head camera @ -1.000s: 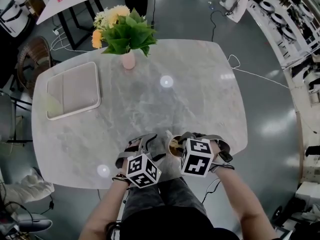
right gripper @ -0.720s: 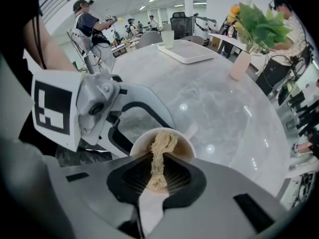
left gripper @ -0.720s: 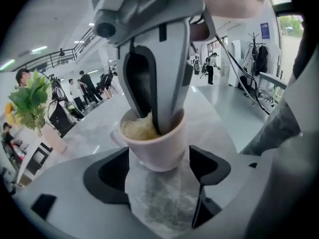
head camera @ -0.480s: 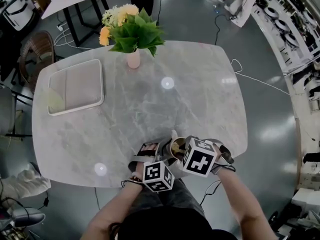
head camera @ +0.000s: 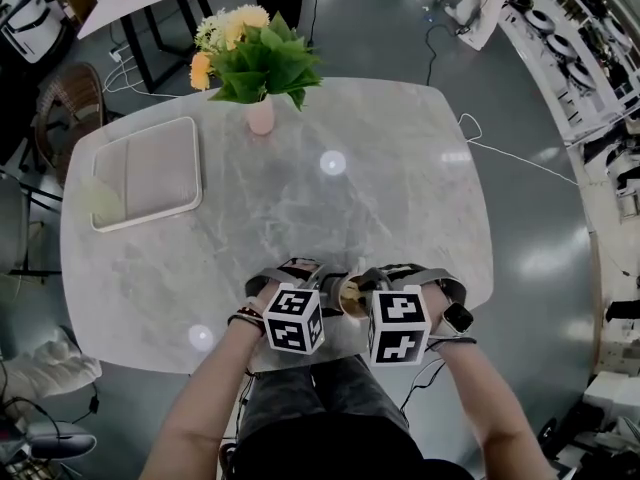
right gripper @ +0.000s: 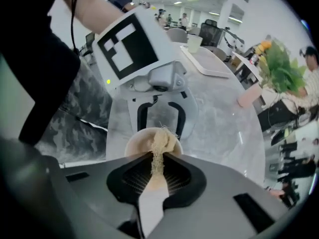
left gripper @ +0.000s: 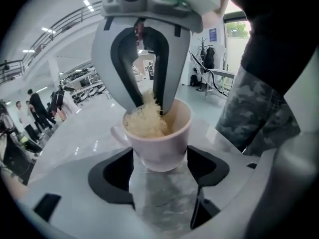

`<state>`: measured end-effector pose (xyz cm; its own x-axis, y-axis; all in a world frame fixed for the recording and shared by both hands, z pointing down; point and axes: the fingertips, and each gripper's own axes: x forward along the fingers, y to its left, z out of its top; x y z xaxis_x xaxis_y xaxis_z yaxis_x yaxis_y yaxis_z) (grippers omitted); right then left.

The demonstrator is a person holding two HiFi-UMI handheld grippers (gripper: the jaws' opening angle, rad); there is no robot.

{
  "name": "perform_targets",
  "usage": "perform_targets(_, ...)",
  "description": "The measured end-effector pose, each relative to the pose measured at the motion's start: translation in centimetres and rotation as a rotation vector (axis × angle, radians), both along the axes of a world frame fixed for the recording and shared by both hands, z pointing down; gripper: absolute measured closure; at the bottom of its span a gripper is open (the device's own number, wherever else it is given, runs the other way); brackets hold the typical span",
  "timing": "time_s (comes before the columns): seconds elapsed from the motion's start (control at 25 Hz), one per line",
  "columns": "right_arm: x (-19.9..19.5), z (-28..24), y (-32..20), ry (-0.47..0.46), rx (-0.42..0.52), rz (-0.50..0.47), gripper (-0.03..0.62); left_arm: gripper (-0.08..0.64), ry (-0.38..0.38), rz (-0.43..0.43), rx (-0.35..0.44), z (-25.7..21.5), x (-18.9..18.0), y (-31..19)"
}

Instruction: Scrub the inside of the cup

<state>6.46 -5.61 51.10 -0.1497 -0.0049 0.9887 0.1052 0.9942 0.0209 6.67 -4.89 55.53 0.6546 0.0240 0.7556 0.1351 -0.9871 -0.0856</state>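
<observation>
Counter (head camera: 300, 198), near edge. My left gripper (left gripper: 159, 156), jaws just closed further, clamps the cup (left gripper: 160, 141) by its sides. My right gripper (right gripper: 155, 163), just right of it, pinches a scrubber (right gripper: 160, 139) whose tuft sits inside the cup.

The pale grey marbled counter (head camera: 400, 198), rounded at its corners, carried a square white tray (head camera: 147, 173) toward its far left corner. Near the tray, to its right by the far edge, stood a small pink vase (head camera: 260, 118) of yellow flowers (head camera: 228, 30) and green leaves. At the near edge a cup (head camera: 349, 295) was held over the stone; whether its base touched the counter could not be told.
</observation>
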Motion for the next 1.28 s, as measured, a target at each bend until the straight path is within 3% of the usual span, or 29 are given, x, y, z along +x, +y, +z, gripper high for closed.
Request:
perform_targets(0.2,-0.4,0.5,1.7,0.009,0.052,-0.274,0.532,0.222,-0.015,0.105,-0.044,0.1,-0.2,0.3)
perform_targets(0.28,-0.3,0.2,2.4,-0.012,0.014,-0.311,0.532,0.225,-0.023,0.144,-0.055,0.2,-0.3,0.3)
perform_targets(0.4,0.0,-0.5,2.5,-0.024,-0.038,-0.282,0.532,0.236,-0.086,0.173,-0.026,1.2,-0.9,-0.2)
perform_targets(0.48,0.0,-1.0,1.7,-0.019,-0.007,-0.267,0.532,0.233,-0.099,0.111,-0.022,1.5,-1.4,-0.9)
perform_targets(0.68,-0.1,-0.4,0.6,-0.002,0.106,-0.317,0.532,0.187,0.013,-0.090,-0.094,-0.3,-1.7,0.3)
perform_targets(0.76,0.0,0.2,0.6,0.006,0.111,-0.303,0.532,0.179,0.030,-0.147,-0.064,-0.3,-1.0,1.1)
perform_targets(0.96,-0.1,1.5,1.0,0.036,0.050,-0.212,0.532,0.170,0.052,-0.360,0.000,0.5,1.1,0.6)
perform_targets(1.12,-0.2,2.0,1.4,0.033,-0.045,-0.114,0.532,0.170,0.011,-0.415,0.057,0.9,1.0,0.3)
perform_targets(1.28,-0.5,1.9,1.8,0.017,-0.135,-0.040,0.532,0.172,-0.006,-0.449,0.043,1.2,0.9,0.4)
